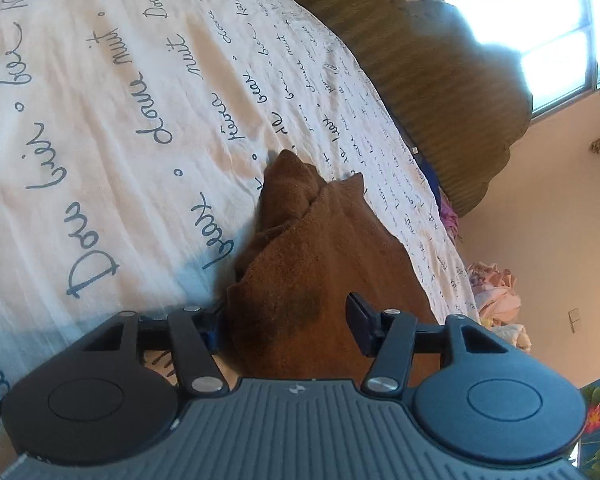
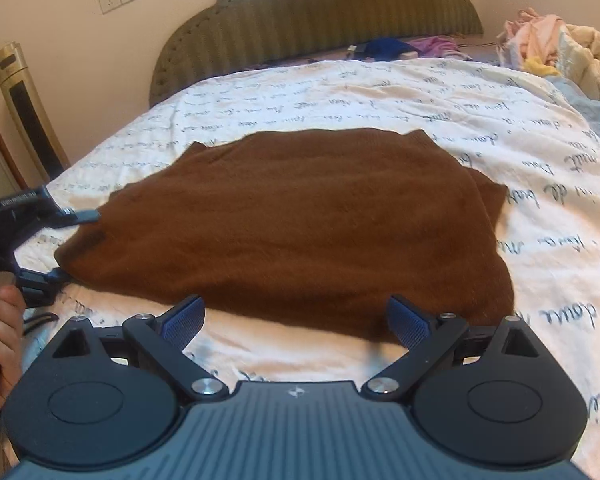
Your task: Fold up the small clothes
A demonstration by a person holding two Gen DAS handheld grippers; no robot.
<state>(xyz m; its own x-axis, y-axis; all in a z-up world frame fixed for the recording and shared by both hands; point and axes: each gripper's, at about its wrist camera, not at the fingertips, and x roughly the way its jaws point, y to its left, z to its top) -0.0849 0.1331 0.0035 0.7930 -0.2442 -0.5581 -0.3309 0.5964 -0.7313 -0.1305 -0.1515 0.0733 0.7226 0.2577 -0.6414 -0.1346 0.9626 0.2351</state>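
Note:
A brown knitted sweater (image 2: 300, 220) lies spread flat on the white bed cover (image 2: 540, 240) printed with script. My right gripper (image 2: 296, 320) stands open just above the sweater's near edge, with nothing gripped between its blue pads. My left gripper (image 2: 76, 244) is at the sweater's left edge, held by a person's hand (image 2: 0, 320). One of its fingers lies at each side of that edge. In the left wrist view the sweater (image 1: 320, 248) runs between the spread fingers of my left gripper (image 1: 286, 316), hiding part of the left finger. The pads do not pinch the cloth.
A green ribbed headboard (image 2: 320, 12) stands at the far end of the bed, with blue and purple clothes (image 2: 388, 46) below it. A pile of pale clothes (image 2: 556, 44) sits at the far right. A gold tower appliance (image 2: 28, 112) stands left of the bed.

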